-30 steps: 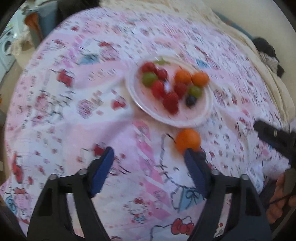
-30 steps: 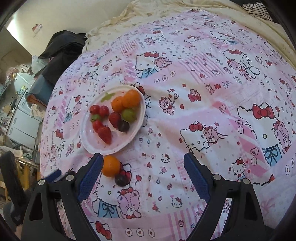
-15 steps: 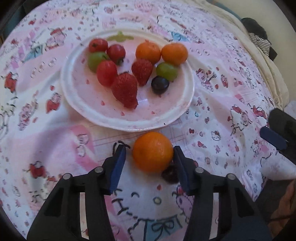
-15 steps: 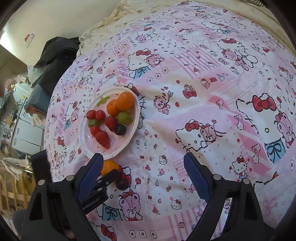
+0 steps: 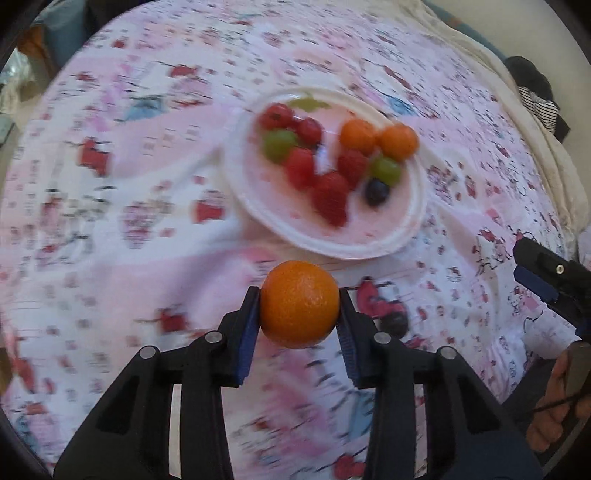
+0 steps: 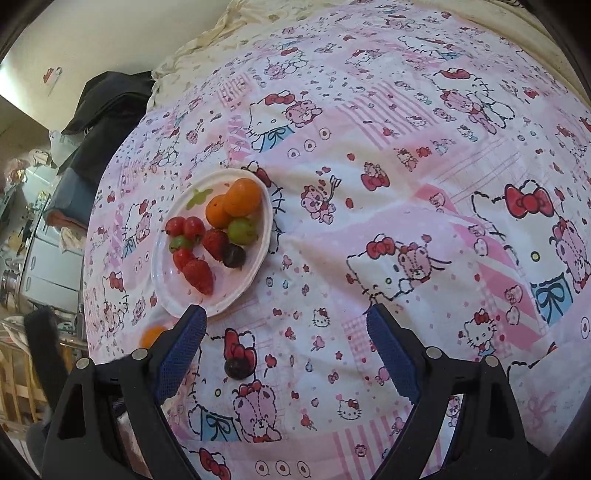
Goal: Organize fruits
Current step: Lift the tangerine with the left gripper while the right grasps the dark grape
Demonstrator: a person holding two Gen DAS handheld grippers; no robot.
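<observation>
Left gripper [image 5: 300,303] fingers have just closed and now pinch the orange [image 5: 299,303], lifted near the plate [image 5: 415,206]. Right gripper [image 6: 286,343] fingers spread, empty. Grape [image 6: 238,366] remains on the bed.

A pink and white cartoon-cat bedsheet [image 6: 388,229] covered the bed and filled most of both views. A rumpled cream blanket [image 6: 229,22] lay past it at twelve o'clock in the right wrist view. Dark clothing [image 6: 107,110] was heaped at ten o'clock, beside the pale wall [image 6: 92,33]. White drawers [image 6: 51,266] stood at nine o'clock. A striped garment [image 5: 543,109] sat at two o'clock in the left wrist view.
</observation>
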